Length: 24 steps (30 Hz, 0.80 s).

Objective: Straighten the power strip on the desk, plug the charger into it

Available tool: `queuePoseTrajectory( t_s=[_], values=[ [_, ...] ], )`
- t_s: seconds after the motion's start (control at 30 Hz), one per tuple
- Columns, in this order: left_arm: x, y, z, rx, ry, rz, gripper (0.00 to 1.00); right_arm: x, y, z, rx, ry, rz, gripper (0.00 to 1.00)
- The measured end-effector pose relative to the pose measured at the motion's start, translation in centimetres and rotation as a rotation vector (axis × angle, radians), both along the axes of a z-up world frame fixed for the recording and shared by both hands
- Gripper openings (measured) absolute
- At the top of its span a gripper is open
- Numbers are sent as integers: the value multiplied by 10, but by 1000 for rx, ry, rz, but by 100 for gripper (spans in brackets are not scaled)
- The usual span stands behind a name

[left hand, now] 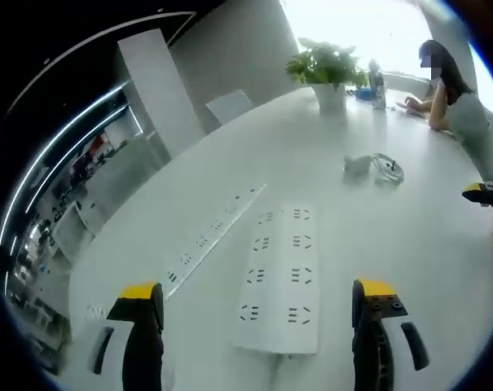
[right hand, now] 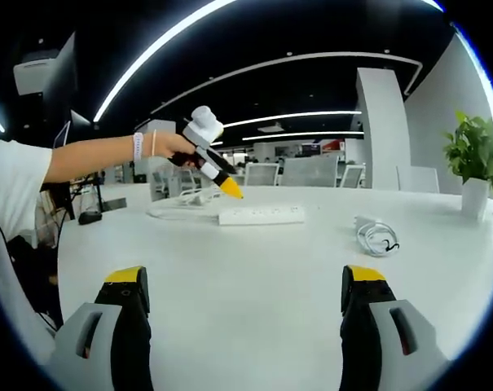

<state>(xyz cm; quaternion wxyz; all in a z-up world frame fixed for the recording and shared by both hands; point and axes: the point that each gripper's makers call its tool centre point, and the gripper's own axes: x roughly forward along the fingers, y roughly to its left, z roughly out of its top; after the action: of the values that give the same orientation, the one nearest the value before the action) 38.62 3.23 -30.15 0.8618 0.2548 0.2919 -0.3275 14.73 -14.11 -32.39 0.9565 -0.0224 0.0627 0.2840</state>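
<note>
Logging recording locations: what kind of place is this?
Probably an open-plan office: a large white shared table with a power strip, rows of desk chairs under linear ceiling lights, and a potted plant.

Wide bare tabletop (left hand: 393, 236) around power strip (left hand: 280, 277); open room on all its sides. Long socket rail (left hand: 209, 232) lies just left of strip, narrow gap between. Charger (left hand: 357, 165) with coiled cable (left hand: 388, 168) sits farther back, well apart from strip. Potted plant (left hand: 327, 73) and seated person (left hand: 458, 106) at far edge. In right gripper view, left gripper (right hand: 230, 189) hangs above strip; tabletop in front bare.
</note>
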Motion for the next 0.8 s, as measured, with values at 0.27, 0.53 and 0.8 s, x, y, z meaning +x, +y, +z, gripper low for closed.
queuePoseTrajectory(
  t_s=[0.27,0.53,0.8],
  values=[
    [6,1,-4,66,30,-8,99,-2,-3,3,-3,-2,-5,97],
    [14,2,-8,109,77,-10,99,-5,1,4,-9,-4,-3,97],
    [29,3,-11,169,118,-23,99,-6,4,7,-31,-6,1,97]
  ],
)
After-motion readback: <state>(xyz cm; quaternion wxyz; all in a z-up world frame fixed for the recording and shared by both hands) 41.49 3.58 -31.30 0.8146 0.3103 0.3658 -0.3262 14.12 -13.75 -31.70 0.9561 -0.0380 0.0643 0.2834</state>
